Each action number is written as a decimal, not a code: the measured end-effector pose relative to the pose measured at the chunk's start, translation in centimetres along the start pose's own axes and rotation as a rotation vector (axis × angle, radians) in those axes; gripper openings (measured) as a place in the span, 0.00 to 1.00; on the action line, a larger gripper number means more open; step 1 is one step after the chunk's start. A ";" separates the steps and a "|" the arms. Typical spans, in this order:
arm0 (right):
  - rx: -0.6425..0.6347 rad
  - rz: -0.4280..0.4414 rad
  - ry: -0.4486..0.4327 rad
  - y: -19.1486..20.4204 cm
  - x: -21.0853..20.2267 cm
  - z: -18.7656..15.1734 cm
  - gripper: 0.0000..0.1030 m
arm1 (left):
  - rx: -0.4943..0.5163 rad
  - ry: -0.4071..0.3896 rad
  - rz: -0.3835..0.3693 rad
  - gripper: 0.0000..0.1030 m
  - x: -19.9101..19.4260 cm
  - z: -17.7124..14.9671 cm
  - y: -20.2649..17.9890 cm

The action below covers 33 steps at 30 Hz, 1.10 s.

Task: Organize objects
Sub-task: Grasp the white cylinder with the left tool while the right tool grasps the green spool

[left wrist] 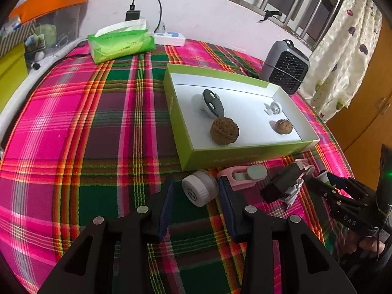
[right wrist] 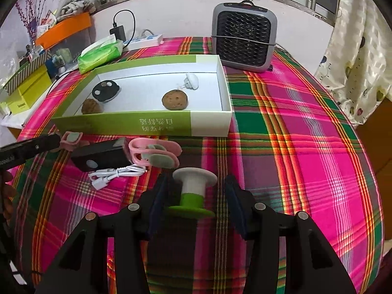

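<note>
A green-and-white box [left wrist: 193, 158] [right wrist: 210, 125] on the plaid cloth holds two walnuts [left wrist: 224, 130] [right wrist: 175, 100], a black-and-white remote [left wrist: 212, 101] [right wrist: 105, 91] and a small white hook [left wrist: 272, 108] [right wrist: 190, 81]. My left gripper [left wrist: 196, 191] is open around a white-grey round plug [left wrist: 199, 187] lying in front of the box. My right gripper [right wrist: 196, 193] is open around a white-and-green spool [right wrist: 192, 191] standing on the cloth. Pink clips [left wrist: 241, 175] [right wrist: 154, 153], a black power bank [right wrist: 100, 155] and a white cable [right wrist: 115, 174] lie between them.
A grey fan heater [right wrist: 243, 38] [left wrist: 285, 67] stands behind the box. A green tissue pack [left wrist: 121, 41] [right wrist: 100, 54], a power strip [right wrist: 144, 40] and a charger sit at the back. Boxes and clutter [right wrist: 29, 83] stand at the left. A curtain [right wrist: 360, 56] hangs on the right.
</note>
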State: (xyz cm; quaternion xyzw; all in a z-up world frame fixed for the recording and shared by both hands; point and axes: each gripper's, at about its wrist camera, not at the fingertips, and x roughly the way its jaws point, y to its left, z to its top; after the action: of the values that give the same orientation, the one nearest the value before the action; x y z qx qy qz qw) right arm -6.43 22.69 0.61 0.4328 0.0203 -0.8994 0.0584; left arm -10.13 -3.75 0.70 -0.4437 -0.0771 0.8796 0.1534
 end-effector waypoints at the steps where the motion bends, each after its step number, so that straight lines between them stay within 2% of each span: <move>1: 0.001 -0.001 0.000 -0.1 0.0 0.0 0.46 | -0.003 -0.001 0.001 0.34 0.0 0.0 0.0; 12: 0.016 0.030 -0.006 -0.7 0.0 0.1 0.40 | -0.019 -0.011 0.035 0.33 0.2 0.2 -0.2; 21: 0.009 0.042 -0.007 -0.8 -0.1 0.0 0.40 | -0.033 -0.022 0.065 0.20 0.2 0.1 0.1; 25: 0.009 0.041 -0.007 -0.7 -0.1 0.0 0.38 | -0.037 -0.027 0.070 0.16 0.1 0.1 0.2; 33: 0.011 0.043 -0.008 -0.8 -0.1 0.0 0.36 | -0.036 -0.032 0.064 0.16 0.1 0.0 0.3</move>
State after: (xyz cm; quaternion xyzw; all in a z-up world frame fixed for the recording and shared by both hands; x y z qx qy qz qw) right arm -6.47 23.45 0.65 0.4299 0.0058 -0.8997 0.0755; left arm -10.25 -3.94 0.52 -0.4345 -0.0810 0.8895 0.1158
